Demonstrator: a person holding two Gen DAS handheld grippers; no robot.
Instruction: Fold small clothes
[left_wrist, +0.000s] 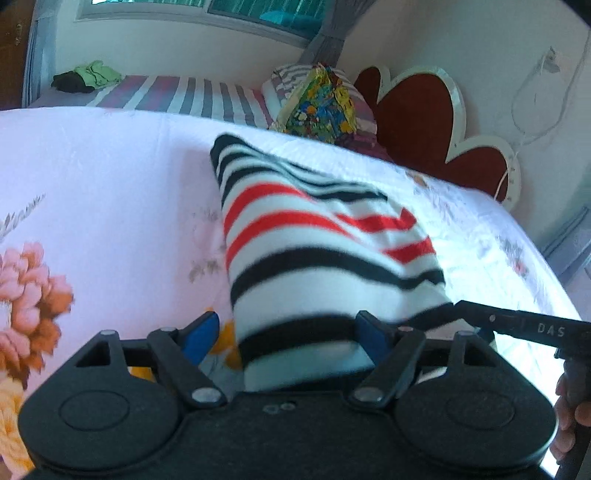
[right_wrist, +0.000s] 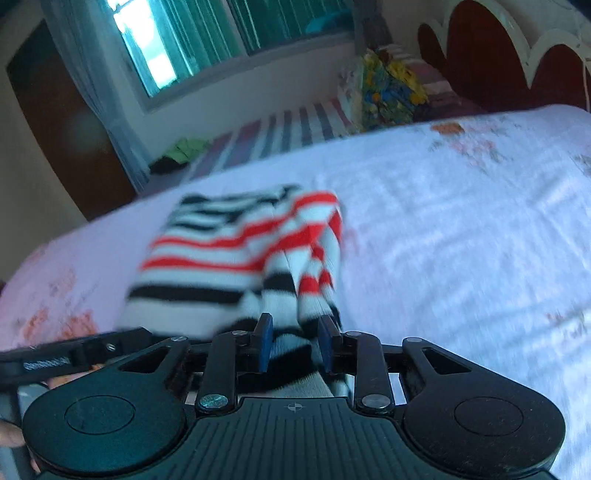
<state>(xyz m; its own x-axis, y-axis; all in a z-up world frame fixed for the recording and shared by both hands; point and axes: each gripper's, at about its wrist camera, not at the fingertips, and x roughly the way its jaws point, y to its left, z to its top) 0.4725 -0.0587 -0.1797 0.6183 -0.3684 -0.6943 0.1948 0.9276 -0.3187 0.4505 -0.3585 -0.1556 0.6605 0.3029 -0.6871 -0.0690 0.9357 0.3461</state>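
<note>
A small white garment with black and red stripes (left_wrist: 314, 258) lies folded on a pink floral bedsheet (left_wrist: 110, 184). My left gripper (left_wrist: 286, 334) is open, its jaws wide around the garment's near end. The left blue pad (left_wrist: 201, 334) is clear of the cloth and the right pad (left_wrist: 371, 334) sits at its edge. A finger of the other gripper (left_wrist: 480, 315) reaches the garment's right corner. In the right wrist view my right gripper (right_wrist: 295, 343) is shut on a bunched fold of the striped garment (right_wrist: 207, 258), with cloth filling the gap between the blue pads (right_wrist: 264, 343).
Beyond the sheet (right_wrist: 443, 240) runs a striped mattress (left_wrist: 184, 96) with green and dark clothes (left_wrist: 88, 77) and a colourful bundle (left_wrist: 321, 107). A red heart-shaped headboard (left_wrist: 417, 110) stands at the back right. A hand (left_wrist: 569, 406) shows at the right edge.
</note>
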